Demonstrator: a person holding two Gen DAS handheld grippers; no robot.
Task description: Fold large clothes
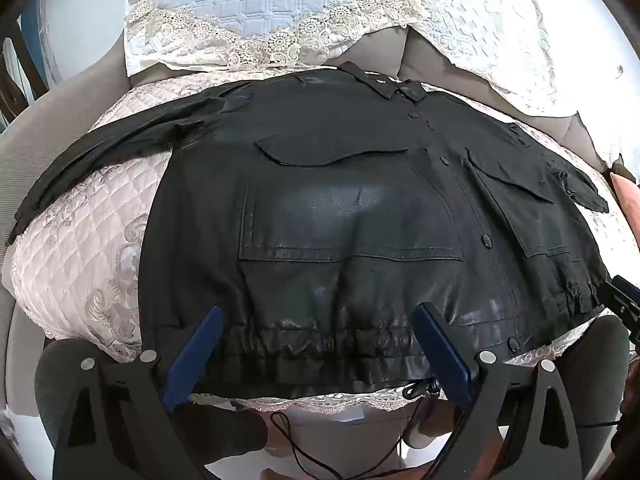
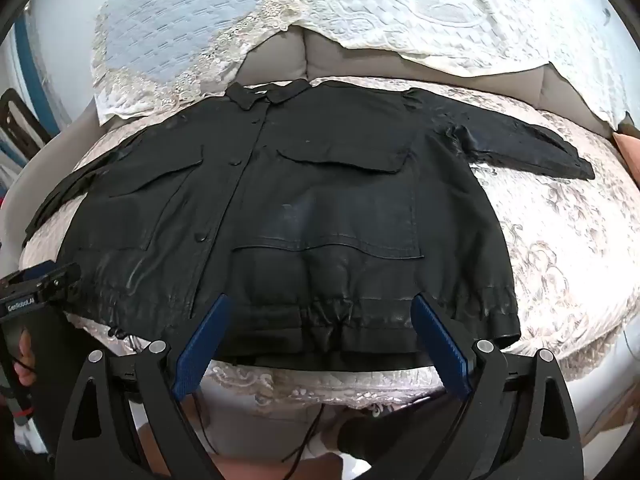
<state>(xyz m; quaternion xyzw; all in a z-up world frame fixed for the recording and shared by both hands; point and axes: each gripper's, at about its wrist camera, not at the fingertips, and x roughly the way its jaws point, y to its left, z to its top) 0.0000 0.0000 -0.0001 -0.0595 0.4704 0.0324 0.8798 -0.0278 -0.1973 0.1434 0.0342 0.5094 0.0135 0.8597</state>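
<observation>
Over hem of black jacket (image 1: 320,208) spread flat on quilt (image 1: 80,256): your left gripper (image 1: 316,312) and right gripper (image 2: 322,304) gape wide, empty, poised to pinch hem for first fold

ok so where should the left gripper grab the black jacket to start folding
Probably the left sleeve, near its cuff, coming down from above on the jacket's outer side. It lies spread flat away from the body on the quilted cover, so the open left gripper can pinch and carry it inward.

Both wrist views look steeply down, close over the hem, sharing the black jacket (image 1: 340,208) mid-frame.
</observation>
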